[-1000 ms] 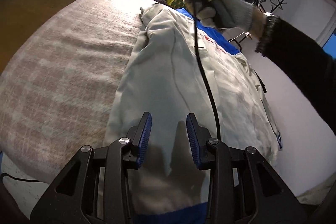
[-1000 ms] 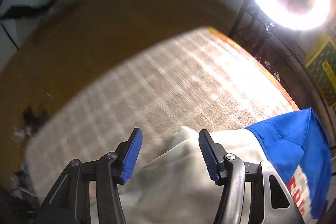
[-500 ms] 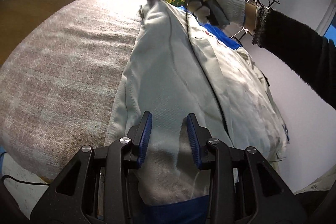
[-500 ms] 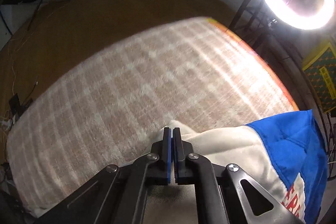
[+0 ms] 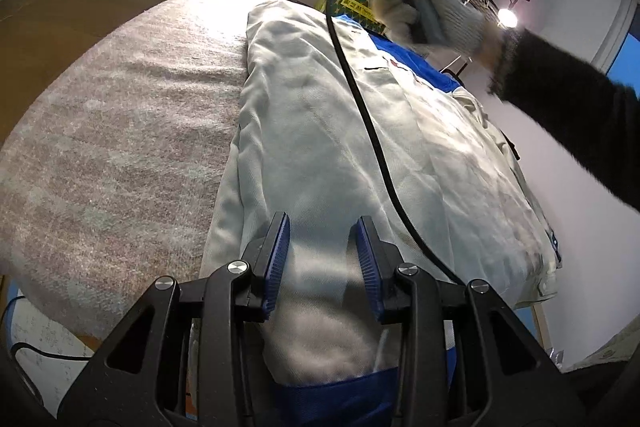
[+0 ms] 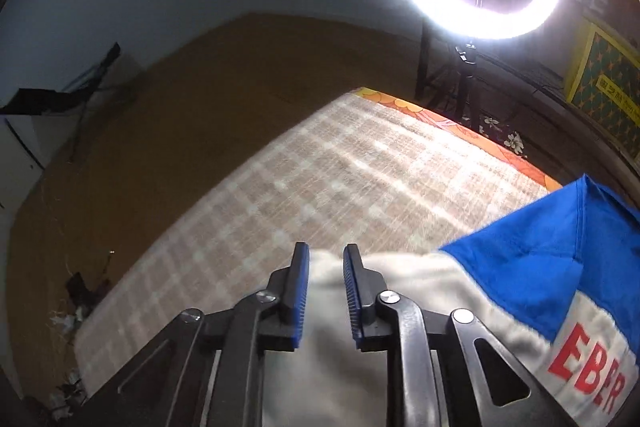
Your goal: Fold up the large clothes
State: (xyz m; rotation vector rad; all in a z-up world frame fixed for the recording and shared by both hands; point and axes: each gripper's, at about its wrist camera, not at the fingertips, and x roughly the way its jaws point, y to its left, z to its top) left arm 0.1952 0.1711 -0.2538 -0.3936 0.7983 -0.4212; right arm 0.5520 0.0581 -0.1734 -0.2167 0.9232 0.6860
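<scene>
One jacket (image 5: 320, 131), cream with blue panels, spread flat on the checked blanket (image 5: 120, 147), nearer its right side as seen from the left wrist. Lies with the long axis running from the left gripper (image 5: 322, 255) straight away toward the far end, where the gloved hand (image 5: 432, 7) carries the other tool; one long side doubled inward into a fairly straight edge, a blue band at the near end, a blue panel with red letters at the far end. Looks soft, thick and fairly light: likely to drape and sag between two holds, to slide easily over the blanket, and to bunch instead of creasing sharply. Best taken at the two ends of that doubled edge, through every layer, not at the loose middle. Left gripper partly closed, apparently clamped on a thick bunch of cloth at the near hem. Right gripper (image 6: 326, 279) just been opening, now narrowly parted; far cream edge sits in the gap, pads seemingly not pressing it. Worth minding the black cable (image 5: 372, 131) trailing across the cloth.
</scene>
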